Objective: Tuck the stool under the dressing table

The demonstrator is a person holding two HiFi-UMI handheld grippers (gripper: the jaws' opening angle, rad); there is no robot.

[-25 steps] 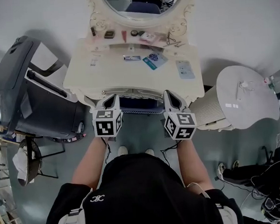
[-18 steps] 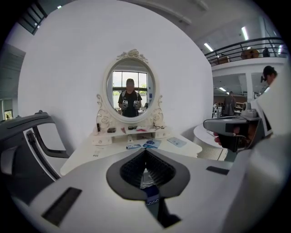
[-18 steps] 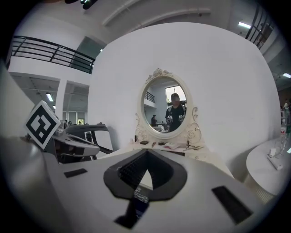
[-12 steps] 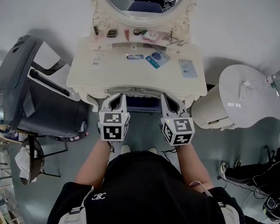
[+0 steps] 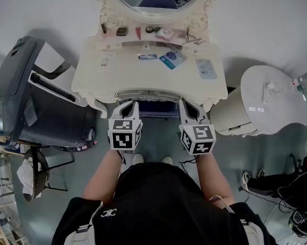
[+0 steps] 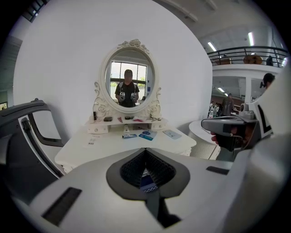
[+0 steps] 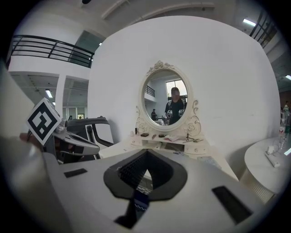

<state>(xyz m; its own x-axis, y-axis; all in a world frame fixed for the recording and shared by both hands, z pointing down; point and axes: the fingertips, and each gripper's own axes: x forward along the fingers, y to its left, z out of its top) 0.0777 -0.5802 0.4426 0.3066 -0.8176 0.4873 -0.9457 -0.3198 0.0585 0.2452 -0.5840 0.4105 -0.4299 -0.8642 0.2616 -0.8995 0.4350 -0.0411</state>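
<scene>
The cream dressing table [image 5: 114, 78] with its oval mirror [image 5: 154, 0] stands against the wall ahead of me. Only a narrow dark-blue strip of the stool [image 5: 156, 109] shows under the table's front edge. My left gripper [image 5: 130, 106] and right gripper [image 5: 190, 107] are side by side at that edge, one on each side of the stool, both shut with nothing held. In the left gripper view the shut left gripper [image 6: 145, 157] lets a bit of blue stool [image 6: 146, 181] show through the jaw gap. The right gripper [image 7: 146, 158] shows the stool [image 7: 139, 202] the same way.
A large grey reclining chair [image 5: 27, 96] stands close to the table's left. On the right are a ribbed white bin [image 5: 231, 121] and a round white side table [image 5: 274, 101]. Small cosmetics and cards [image 5: 171, 58] lie on the tabletop. My feet [image 5: 137, 159] are just behind the grippers.
Less of the stool's blue seat shows beyond the table's front edge than a second ago. Both grippers stay shut and near the same place.
</scene>
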